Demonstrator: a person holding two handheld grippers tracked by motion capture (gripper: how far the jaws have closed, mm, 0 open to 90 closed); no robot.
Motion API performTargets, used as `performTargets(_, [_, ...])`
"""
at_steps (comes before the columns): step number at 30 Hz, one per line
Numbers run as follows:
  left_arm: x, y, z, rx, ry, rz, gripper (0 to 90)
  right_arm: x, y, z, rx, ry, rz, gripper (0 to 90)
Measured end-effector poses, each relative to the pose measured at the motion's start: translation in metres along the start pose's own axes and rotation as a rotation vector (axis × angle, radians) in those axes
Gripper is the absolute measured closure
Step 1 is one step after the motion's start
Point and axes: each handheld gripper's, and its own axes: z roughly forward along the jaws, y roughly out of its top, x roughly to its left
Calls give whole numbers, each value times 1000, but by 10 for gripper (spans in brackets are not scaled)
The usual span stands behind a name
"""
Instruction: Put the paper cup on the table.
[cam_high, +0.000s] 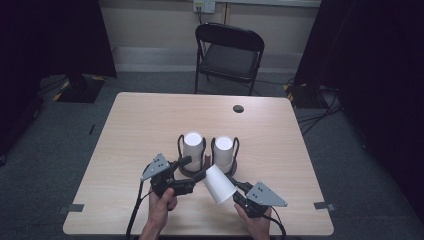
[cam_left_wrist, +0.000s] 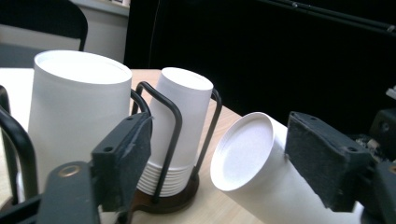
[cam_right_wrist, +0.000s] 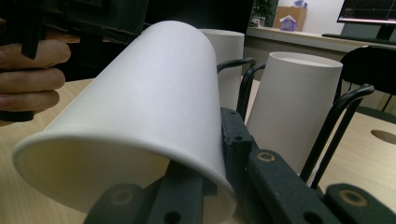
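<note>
Right gripper (cam_high: 240, 192) clamps the tilted, unmarked white cup (cam_high: 219, 184) by its rim, apparently, while left gripper (cam_left_wrist: 233, 158) gapes wide beside it.

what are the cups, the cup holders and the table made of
The cups look like matte white paper: thin walls, rolled rim, recessed base. The cup holders seem to be black-coated bent metal wire on dark round bases. The table looks like light wood-grain laminate, though the core cannot be told.

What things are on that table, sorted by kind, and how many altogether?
Stacks of white paper cups in holders: 2 (left stack, right stack)
Black wire cup holders: 2 (left holder, right holder)
Single white paper cup, tilted, held by the right gripper: 1
Total: 5
</note>
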Motion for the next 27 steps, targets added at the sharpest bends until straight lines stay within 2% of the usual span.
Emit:
performTargets(1, [0,-1,-1,2,2,13,269,-1,0,0,5,1,2,868])
performTargets(3, [0,-1,-1,14,35,23,258,-1,0,0,18,3,8,868])
performTargets(5, [1,-2,-1,26,42,51,269,-2,1,0,36,-1,6,868])
performTargets(8, [1,-4,-2,55,70,111,244,-3,1,0,64,8,12,868])
performTargets(16, [-3,-8,-1,129,88,209,250,-11,2,-1,157,29,54,867])
performTargets(27, [-9,-14,2,182,85,262,224,-23,11,-5,216,55,69,868])
